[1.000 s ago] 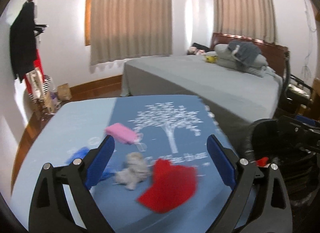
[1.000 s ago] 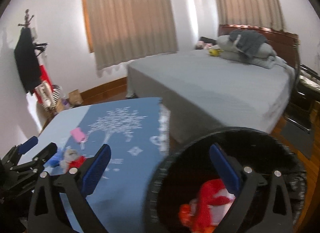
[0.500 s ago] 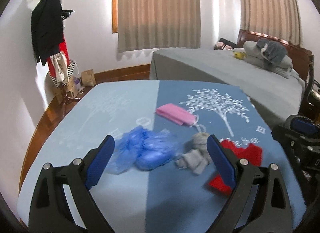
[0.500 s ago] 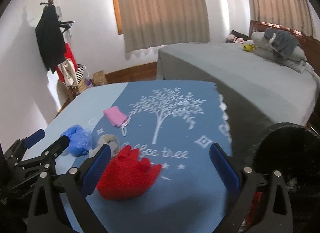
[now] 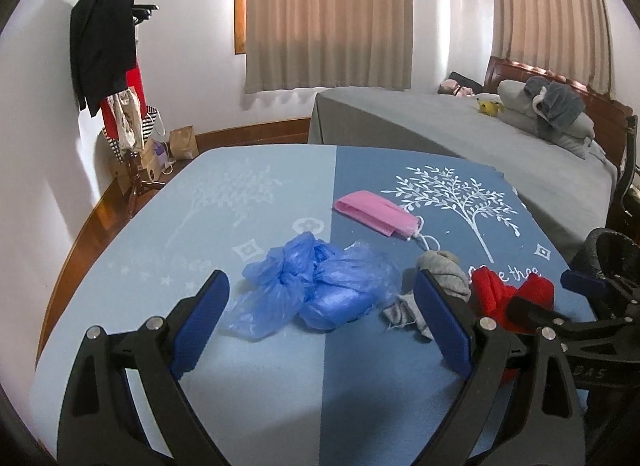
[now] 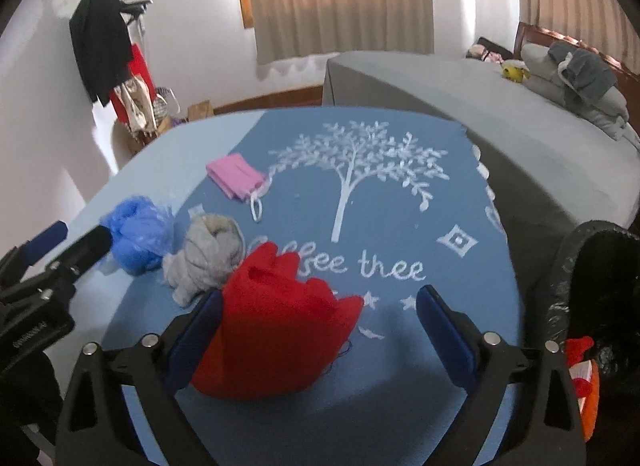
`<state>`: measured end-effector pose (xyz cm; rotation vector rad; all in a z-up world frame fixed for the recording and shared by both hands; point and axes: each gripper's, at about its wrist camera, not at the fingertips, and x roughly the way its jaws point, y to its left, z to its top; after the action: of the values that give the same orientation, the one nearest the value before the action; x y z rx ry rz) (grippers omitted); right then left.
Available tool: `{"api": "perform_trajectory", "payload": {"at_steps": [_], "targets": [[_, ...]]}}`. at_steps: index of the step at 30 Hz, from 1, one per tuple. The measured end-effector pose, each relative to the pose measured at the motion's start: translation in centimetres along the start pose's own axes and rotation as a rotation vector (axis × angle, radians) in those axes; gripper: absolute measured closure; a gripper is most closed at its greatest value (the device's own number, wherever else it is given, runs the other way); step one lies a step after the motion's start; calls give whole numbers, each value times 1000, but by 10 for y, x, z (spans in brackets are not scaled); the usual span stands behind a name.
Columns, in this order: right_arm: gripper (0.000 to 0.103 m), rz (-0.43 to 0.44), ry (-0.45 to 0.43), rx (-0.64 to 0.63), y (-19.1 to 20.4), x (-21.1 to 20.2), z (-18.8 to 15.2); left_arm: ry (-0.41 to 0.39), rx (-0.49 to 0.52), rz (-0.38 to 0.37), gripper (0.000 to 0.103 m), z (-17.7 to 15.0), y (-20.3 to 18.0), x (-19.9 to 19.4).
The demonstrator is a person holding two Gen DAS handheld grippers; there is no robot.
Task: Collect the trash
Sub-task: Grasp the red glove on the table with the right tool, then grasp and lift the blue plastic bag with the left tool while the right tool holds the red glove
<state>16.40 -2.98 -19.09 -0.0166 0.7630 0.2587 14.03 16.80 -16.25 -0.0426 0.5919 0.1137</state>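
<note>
Trash lies on a blue table (image 5: 256, 378): crumpled blue plastic (image 5: 316, 288), a grey sock ball (image 5: 442, 278), a red cloth (image 6: 276, 330) and a pink face mask (image 5: 376, 215). My left gripper (image 5: 320, 322) is open, just short of the blue plastic, which lies between its fingers. My right gripper (image 6: 320, 334) is open, with the red cloth against its left finger. The blue plastic (image 6: 140, 236), sock ball (image 6: 206, 256) and mask (image 6: 236, 175) also show in the right wrist view.
A black-lined trash bin (image 6: 600, 298) stands off the table's right edge, with red and orange trash (image 6: 582, 378) inside. A grey bed (image 5: 460, 133) lies beyond the table. A coat rack (image 5: 108, 57) stands by the left wall.
Both grippers swung left from the bin toward the table. The left now faces the blue plastic, the right has closed in on the red cloth. Both stayed open.
</note>
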Motion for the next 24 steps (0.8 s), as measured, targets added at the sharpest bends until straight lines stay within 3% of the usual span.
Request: {"api": "perform_trajectory", "payload": {"at_steps": [4,9,15,18,24], "targets": [[19,10,32,1,-1,7,-2,4,-3,-1,12,0,1,2],[50,72,78,-29,5,15,-4,8,-1,0,12,-2,0,3],[80,100,79,-59,13,13,-6,9,-1,1,12,-3,1,4],[85,97,66,-63,14,9,-5,9,-3,-4,12,-3,-1,3],[85,69,31,-27,0,0,4,5,7,-46,13,-2,-16,1]]}}
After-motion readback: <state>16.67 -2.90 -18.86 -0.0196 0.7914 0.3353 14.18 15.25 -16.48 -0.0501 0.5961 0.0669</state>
